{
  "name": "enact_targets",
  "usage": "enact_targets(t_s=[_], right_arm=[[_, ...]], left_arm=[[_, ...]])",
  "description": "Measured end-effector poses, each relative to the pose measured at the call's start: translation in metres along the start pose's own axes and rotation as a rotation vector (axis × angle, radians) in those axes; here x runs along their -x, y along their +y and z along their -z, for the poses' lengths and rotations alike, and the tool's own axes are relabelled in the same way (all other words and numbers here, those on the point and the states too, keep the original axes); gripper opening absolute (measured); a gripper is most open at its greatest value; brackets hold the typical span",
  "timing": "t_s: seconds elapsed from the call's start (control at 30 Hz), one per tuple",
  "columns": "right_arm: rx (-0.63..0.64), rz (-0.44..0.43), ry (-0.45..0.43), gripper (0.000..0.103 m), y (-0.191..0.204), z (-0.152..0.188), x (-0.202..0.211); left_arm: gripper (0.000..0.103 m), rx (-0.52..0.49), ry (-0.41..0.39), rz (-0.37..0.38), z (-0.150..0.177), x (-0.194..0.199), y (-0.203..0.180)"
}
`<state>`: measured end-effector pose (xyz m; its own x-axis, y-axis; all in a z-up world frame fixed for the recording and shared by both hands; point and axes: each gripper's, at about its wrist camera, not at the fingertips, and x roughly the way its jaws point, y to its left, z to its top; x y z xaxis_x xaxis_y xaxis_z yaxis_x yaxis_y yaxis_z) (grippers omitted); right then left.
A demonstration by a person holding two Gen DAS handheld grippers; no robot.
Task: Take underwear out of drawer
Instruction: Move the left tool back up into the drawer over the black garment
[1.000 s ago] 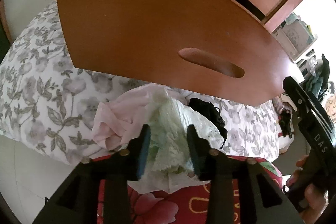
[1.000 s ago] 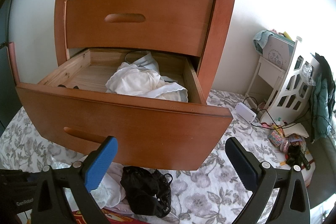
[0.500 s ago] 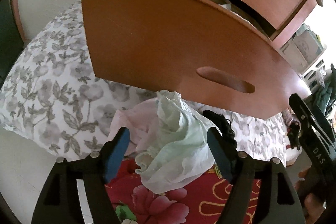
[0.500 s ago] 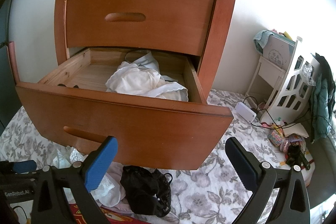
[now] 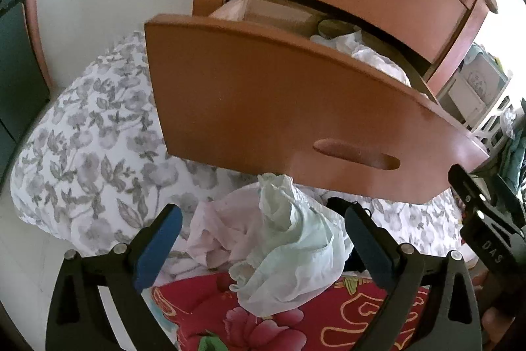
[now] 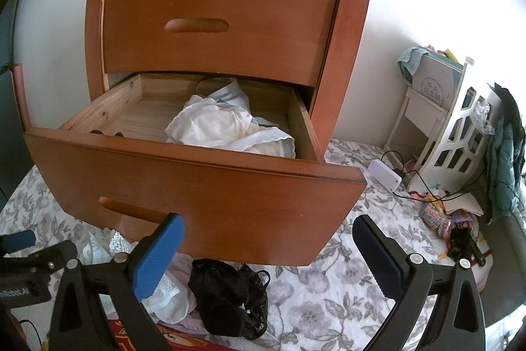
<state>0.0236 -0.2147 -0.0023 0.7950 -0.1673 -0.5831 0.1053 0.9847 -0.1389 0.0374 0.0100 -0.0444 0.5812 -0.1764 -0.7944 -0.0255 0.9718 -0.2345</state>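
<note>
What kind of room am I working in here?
Most likely a bedroom: a wooden two-drawer nightstand stands by floral grey-and-white bedding, with white underwear in its open lower drawer.

Nightstand (image 6: 230, 32): reddish-brown wood with a smooth satin finish; the top edge shows chipped spots. Lower drawer (image 6: 197, 183): same smooth front, interior of pale, raw-looking wood with visible grain. White underwear (image 6: 227, 127) inside: soft cloth with scalloped trim. Mint underwear (image 5: 296, 252): thin crumpled cloth, lace edging. Black underwear (image 6: 230, 295): matt lace. Bedspread (image 5: 88, 153): quilted floral cloth. Both grippers: matt black plastic frames, blue textured pads (image 5: 157, 249), small metal screws.
</note>
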Motion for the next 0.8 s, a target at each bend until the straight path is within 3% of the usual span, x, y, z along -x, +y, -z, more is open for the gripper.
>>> enact_targets(t_s=[0.47, 0.7, 0.8], right_arm=[[0.010, 0.001, 0.015, 0.103, 0.002, -0.001, -0.004], [0.008, 0.000, 0.014, 0.103, 0.002, -0.001, -0.004], [0.009, 0.000, 0.013, 0.103, 0.002, -0.001, -0.004]], left_arm=[[0.099, -0.034, -0.121, -0.043, -0.009, 0.030, -0.002], [0.099, -0.076, -0.177, -0.125, -0.015, 0.048, -0.008], [0.099, -0.084, -0.203, -0.127, -0.017, 0.055, -0.008]])
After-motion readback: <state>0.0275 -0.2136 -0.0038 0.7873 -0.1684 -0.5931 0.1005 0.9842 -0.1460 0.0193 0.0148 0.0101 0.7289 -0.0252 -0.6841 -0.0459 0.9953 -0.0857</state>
